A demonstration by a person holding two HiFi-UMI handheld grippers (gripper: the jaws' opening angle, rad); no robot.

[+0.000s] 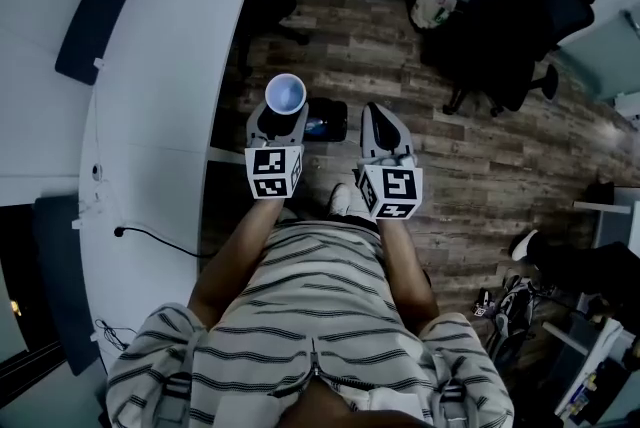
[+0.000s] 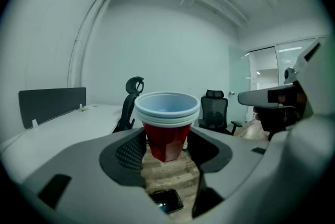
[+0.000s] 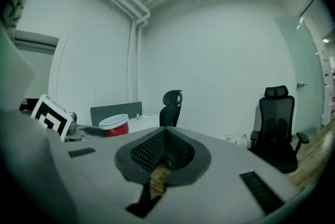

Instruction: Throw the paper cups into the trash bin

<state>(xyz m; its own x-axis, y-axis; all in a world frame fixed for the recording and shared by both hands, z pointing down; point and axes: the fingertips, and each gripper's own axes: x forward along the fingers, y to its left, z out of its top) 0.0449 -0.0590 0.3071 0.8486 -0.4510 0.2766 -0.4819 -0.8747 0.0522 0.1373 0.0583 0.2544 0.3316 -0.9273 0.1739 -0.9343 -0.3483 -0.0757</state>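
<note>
- Left gripper [image 2: 166, 150]: closed on a nested stack of paper cups [image 2: 167, 118]. The pads press on the red outer wall from both sides, with the jaws set wide.
- Paper cups: upright, mouth up. The outer wall is red, the stacked rims are white and the inside is pale blue. At least two rims show, one inside the other. The stack is held in the air, clear of any surface.
- Right gripper [image 3: 165, 147]: jaws closed together with nothing between them. Only a strip of wood floor [image 3: 156, 178] shows through the slot below the pads.
- Head view: both grippers are held out in front of the person's striped shirt [image 1: 310, 316], side by side and apart. The left gripper [image 1: 283, 111] carries the paper cups [image 1: 285, 94] at its front end. The right gripper [image 1: 376, 113] is level with it.
- Marker cubes: one on the rear of each gripper, left [image 1: 273, 171] and right [image 1: 390, 191].
- Dark bin [image 1: 328, 119]: stands on the floor between the two gripper fronts, just right of the left gripper. In the left gripper view it appears below the cups [image 2: 166, 201]. Its contents cannot be made out.
- Surface [image 1: 170, 116]: a long white desk to the person's left, with a cable [image 1: 150, 236] lying on it.
- Surroundings: black office chairs [image 1: 520, 16] stand on the wood floor, well apart from the grippers.
</note>
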